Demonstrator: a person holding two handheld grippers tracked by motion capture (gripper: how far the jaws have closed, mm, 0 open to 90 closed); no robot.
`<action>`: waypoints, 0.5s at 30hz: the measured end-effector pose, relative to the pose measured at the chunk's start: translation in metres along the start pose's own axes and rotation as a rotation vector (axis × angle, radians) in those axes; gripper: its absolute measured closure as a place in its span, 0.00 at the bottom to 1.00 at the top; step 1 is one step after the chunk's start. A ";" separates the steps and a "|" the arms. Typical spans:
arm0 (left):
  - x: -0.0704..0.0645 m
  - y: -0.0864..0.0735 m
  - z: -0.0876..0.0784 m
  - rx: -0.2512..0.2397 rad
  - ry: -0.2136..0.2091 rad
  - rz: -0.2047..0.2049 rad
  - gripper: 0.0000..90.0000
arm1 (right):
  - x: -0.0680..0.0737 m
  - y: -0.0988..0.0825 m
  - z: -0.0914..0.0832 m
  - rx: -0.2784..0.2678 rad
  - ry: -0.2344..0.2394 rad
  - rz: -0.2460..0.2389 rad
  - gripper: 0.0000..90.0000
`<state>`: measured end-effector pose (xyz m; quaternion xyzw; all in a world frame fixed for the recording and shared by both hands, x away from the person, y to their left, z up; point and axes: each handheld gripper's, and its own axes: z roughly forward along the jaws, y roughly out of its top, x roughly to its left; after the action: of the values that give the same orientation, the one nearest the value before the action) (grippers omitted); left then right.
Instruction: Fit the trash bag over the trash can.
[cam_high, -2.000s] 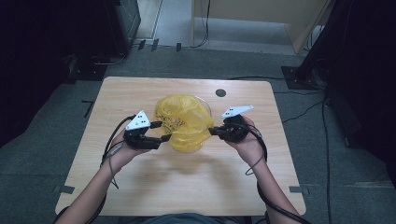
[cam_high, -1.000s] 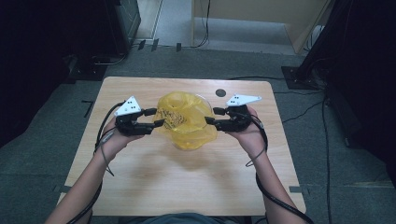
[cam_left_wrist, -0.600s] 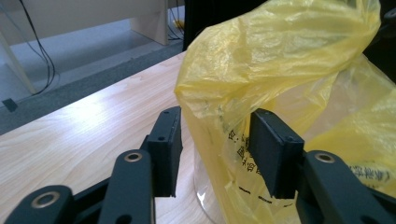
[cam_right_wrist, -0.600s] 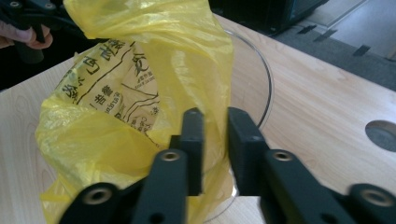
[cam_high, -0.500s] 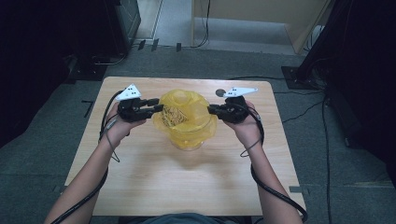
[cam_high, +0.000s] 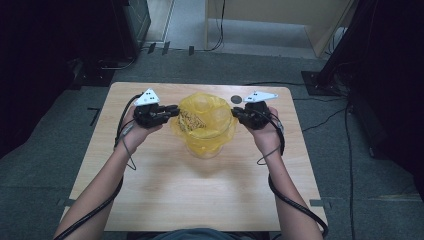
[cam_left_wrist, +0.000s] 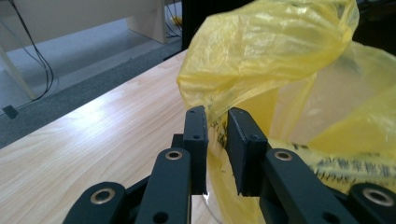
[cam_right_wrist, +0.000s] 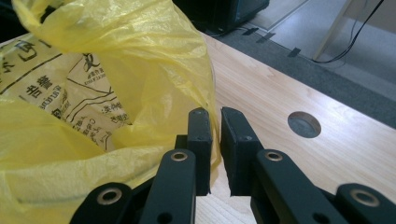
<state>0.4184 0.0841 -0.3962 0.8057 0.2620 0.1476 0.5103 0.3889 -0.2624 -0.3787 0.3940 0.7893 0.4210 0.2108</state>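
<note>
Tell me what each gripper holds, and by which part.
Both hold the yellow plastic bag. The left gripper pinches the film at the bag's left rim; the right gripper pinches its right rim.

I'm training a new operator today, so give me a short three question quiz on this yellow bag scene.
1. True or false: the yellow plastic bag lies flat and folded on the table.
2. What does the left gripper pinch: A the bag's edge, B a cable, C nothing?
3. Fill in: beyond the right gripper, the tabletop has a round ____.

Key: 1 false, it stands opened up between both grippers. 2 A. 3 hole.
</note>
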 end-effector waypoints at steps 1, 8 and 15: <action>0.000 0.000 0.001 -0.001 0.001 0.000 0.87 | -0.001 -0.001 0.002 0.004 0.014 0.023 0.95; -0.002 -0.003 -0.005 0.002 -0.054 -0.025 0.97 | -0.006 -0.009 0.003 -0.014 0.107 0.060 1.00; -0.002 -0.012 -0.017 -0.013 -0.121 -0.018 1.00 | -0.003 -0.016 -0.007 0.010 0.252 0.050 1.00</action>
<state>0.4047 0.0993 -0.3993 0.8074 0.2372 0.0958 0.5316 0.3787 -0.2735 -0.3874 0.3587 0.8015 0.4685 0.0976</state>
